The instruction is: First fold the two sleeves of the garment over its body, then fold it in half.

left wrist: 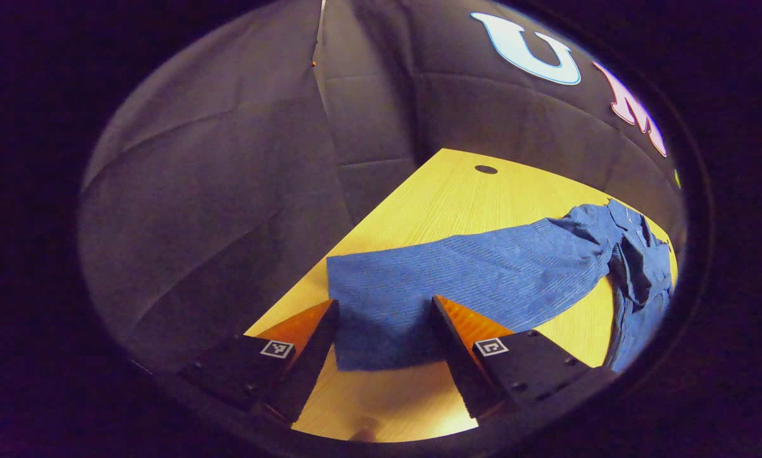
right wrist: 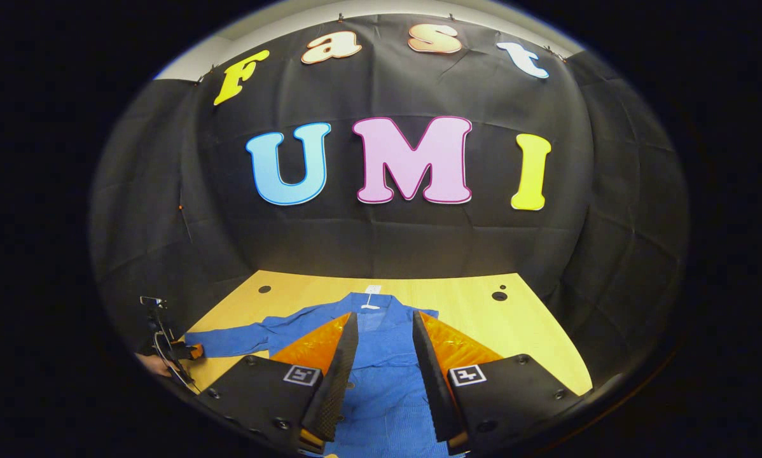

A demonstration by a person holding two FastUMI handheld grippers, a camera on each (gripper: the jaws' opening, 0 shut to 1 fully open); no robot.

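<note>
On the table (left wrist: 457, 191), hand-held gripper (left wrist: 384, 312) straddles the sleeve (left wrist: 457, 273).

The garment's (left wrist: 483, 273) body is running off the left gripper view's right edge. In the right gripper view, the hand-held gripper's fingers (right wrist: 336, 375) are covering its middle, and its hem is dropping past the bottom edge.

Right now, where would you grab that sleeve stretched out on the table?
At its cuff end, which lies flat and straight-edged between the open left claw. Come in low from the table edge, fingers either side, then pinch.
</note>
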